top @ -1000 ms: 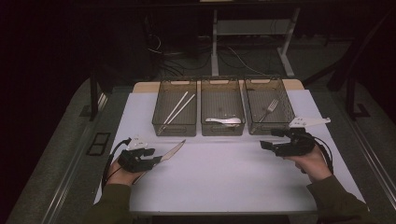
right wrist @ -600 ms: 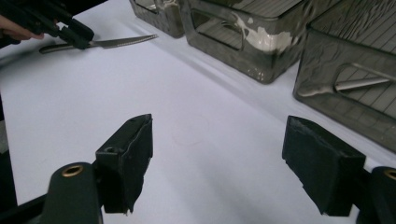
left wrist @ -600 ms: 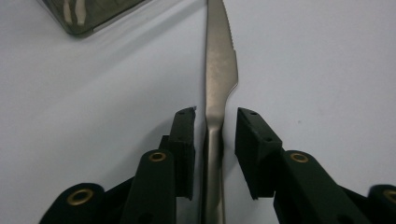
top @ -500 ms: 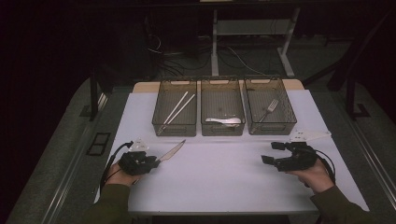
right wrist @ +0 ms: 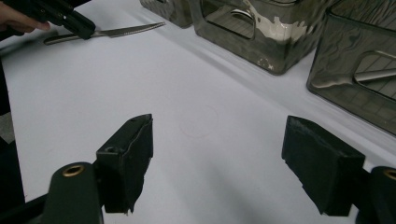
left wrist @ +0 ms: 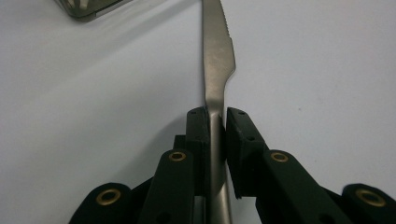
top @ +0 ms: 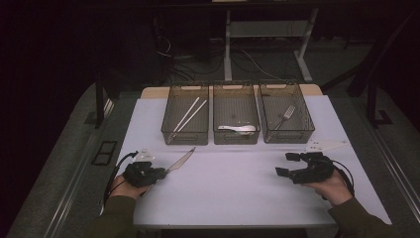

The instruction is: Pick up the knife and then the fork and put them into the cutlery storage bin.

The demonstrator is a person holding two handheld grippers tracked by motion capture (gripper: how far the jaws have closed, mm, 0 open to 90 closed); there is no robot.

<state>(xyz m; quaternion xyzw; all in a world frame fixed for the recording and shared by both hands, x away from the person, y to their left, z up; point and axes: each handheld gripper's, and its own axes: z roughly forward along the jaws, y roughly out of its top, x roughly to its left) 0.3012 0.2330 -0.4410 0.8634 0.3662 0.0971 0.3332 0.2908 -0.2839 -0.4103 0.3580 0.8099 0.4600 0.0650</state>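
Knife sits clamped in my left gripper at the near left of the white table, its blade pointing away from me and to the right, toward the nearest bin. In the left gripper view my two black jaws press against the knife's handle from both sides, with the serrated blade running up and out of the top of the picture; the handle passes between the pads and on toward the bottom edge. Whether the blade rests on the table or hangs just above it I cannot tell. My left hand wraps the gripper body, and its cable loops off to the left.

Farther back, three mesh bins stand in a row, close beside one another. The left bin holds a pair of pale chopsticks lying on a slant. The middle bin holds a white spoon near its front wall. The right bin holds a metal fork.

At the near right, my right gripper hovers low over bare tabletop, held in my right hand, well apart from the knife. Its jaws stand wide apart with nothing between them; the right gripper view shows white table in the gap, the bins to the upper right and the left gripper with the knife at the upper left.
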